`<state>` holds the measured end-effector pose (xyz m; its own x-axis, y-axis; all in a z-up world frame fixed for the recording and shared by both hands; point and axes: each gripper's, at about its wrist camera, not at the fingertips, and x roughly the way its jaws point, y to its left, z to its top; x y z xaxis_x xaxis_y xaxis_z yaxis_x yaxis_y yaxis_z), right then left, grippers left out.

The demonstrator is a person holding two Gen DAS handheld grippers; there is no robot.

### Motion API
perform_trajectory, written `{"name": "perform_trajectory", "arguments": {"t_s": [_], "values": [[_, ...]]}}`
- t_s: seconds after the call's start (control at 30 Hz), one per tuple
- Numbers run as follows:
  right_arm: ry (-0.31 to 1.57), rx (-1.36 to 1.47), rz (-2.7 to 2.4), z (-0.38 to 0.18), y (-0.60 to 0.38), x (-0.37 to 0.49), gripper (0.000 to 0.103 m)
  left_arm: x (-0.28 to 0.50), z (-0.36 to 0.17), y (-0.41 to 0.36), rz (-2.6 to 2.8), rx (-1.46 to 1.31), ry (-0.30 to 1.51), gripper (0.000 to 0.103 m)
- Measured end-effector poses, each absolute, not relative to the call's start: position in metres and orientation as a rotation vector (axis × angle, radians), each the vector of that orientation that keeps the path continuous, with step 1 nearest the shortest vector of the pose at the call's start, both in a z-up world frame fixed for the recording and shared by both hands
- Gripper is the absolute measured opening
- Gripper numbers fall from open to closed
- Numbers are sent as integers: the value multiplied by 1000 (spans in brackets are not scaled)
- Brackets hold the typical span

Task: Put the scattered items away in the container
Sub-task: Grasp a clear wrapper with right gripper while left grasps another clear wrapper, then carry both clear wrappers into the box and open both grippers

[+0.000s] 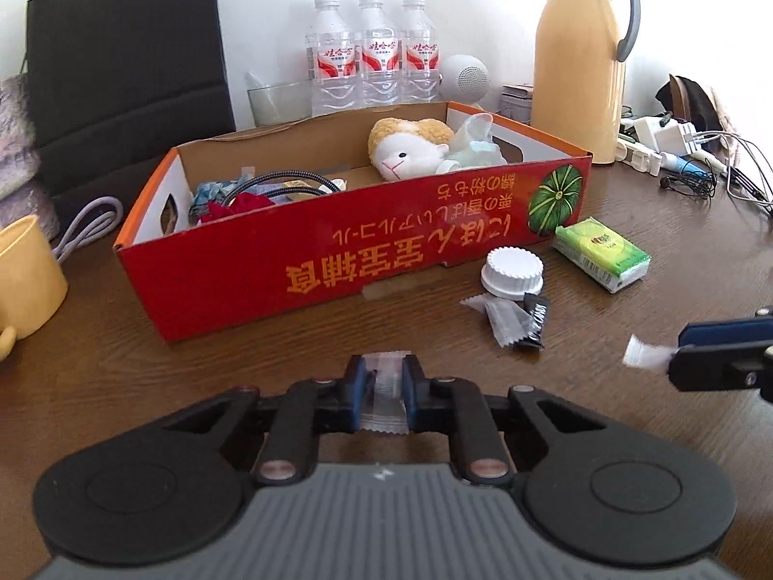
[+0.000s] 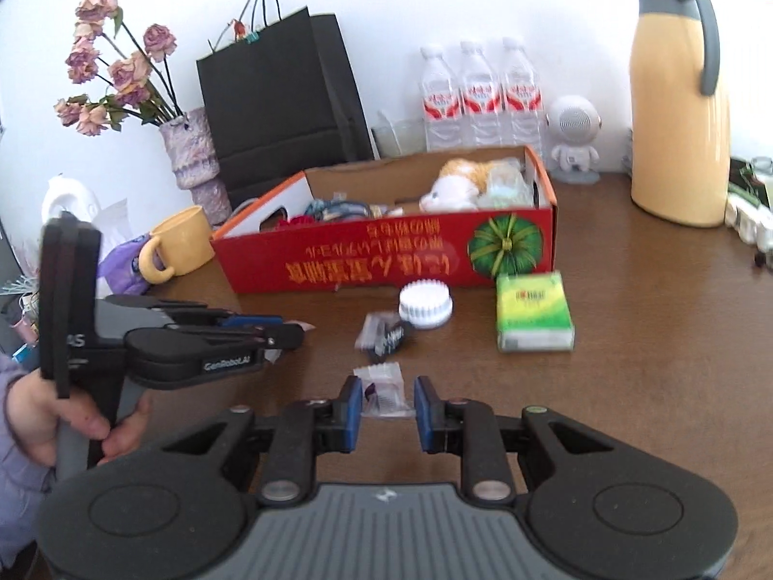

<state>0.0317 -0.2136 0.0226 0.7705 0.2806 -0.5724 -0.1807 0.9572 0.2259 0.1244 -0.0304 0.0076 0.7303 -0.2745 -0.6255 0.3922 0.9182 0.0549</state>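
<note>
The red cardboard box (image 1: pixel 338 261) lies open on the brown table, with a plush sheep (image 1: pixel 410 145), cables and a red cloth inside. My left gripper (image 1: pixel 384 367) sits in front of the box, shut on a clear wrapper (image 1: pixel 384 394). In the right wrist view a hand holds this left gripper (image 2: pixel 294 331) at the left. My right gripper (image 2: pixel 386 389) is shut on a small clear packet (image 2: pixel 381 382), whose white end (image 1: pixel 645 355) sticks out of the right gripper (image 1: pixel 676 353) at the frame's right edge. Beside the box lie a white ribbed lid (image 1: pixel 512 273), a green tissue pack (image 1: pixel 601 253), and a clear wrapper with a black sachet (image 1: pixel 517 321).
Behind the box stand three water bottles (image 1: pixel 372 53), a yellow jug (image 1: pixel 577 63), a white speaker (image 1: pixel 466 75) and a black paper bag (image 1: pixel 125 48). A yellow mug (image 1: pixel 24 280) is at the left, chargers and cables (image 1: pixel 676 145) at the right, and a flower vase (image 2: pixel 193 164) stands far left.
</note>
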Motion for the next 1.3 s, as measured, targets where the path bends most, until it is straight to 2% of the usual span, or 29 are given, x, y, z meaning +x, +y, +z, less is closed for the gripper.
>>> {"name": "perform_trajectory", "arguments": {"t_s": [0.4, 0.73, 1.03, 1.13, 1.3], "values": [[502, 151, 235, 31, -211, -44, 22, -29, 44, -42, -137, 49, 457, 16], [426, 109, 189, 34, -196, -91, 22, -91, 52, -40, -106, 65, 343, 16], [404, 72, 204, 60, -187, -29, 22, -16, 79, -24, -92, -5, 279, 17], [376, 67, 206, 82, -191, 25, 22, 41, 100, -24, -92, 11, 243, 17], [371, 95, 214, 114, -195, 147, 22, 175, 127, -35, -166, 41, 318, 17]]}}
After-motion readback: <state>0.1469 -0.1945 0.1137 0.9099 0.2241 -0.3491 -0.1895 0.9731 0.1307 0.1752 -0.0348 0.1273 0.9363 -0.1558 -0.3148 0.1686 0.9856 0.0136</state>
